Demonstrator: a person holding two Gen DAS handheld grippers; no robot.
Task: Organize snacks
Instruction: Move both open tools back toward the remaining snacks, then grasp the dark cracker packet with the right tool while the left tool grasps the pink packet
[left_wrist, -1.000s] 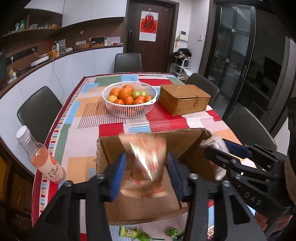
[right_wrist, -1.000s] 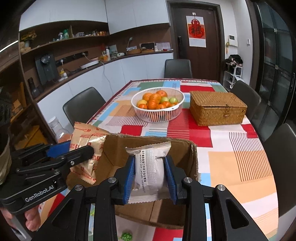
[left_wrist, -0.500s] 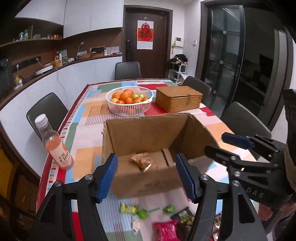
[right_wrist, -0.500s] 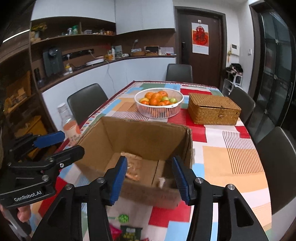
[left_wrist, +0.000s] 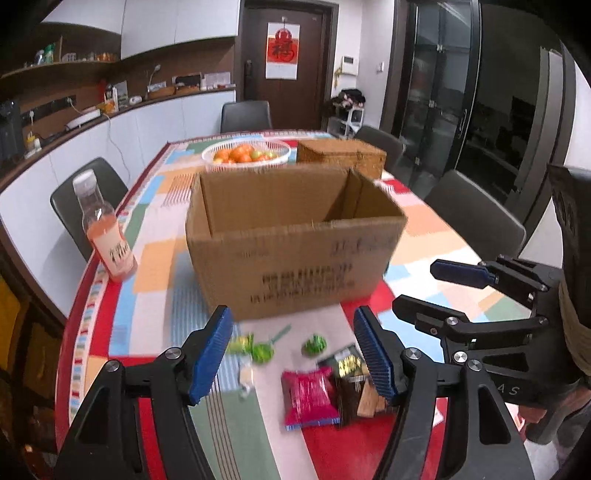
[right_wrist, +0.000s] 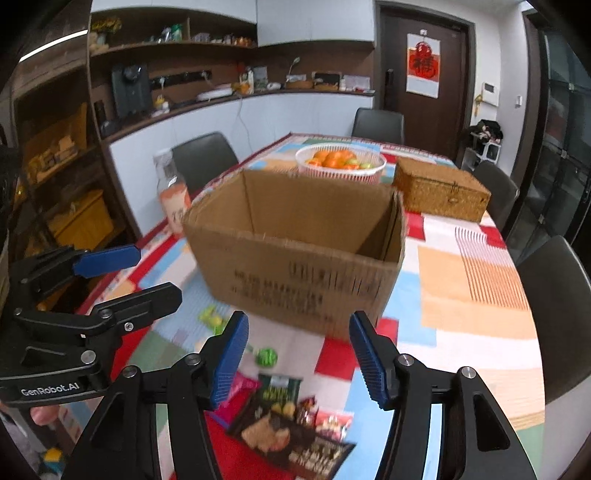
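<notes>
Both my left gripper and right gripper have just been opening; their fingers stand apart, empty, over the snack packets lying on the table before the cardboard box. They overlap; I might pinch two at once.

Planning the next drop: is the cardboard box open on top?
Open: the cardboard box shows its inner walls, with no flaps over the top.

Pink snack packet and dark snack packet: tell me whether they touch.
Touching. In the left wrist view the pink snack packet lies against the dark snack packet, their edges meeting with no tablecloth between.
</notes>
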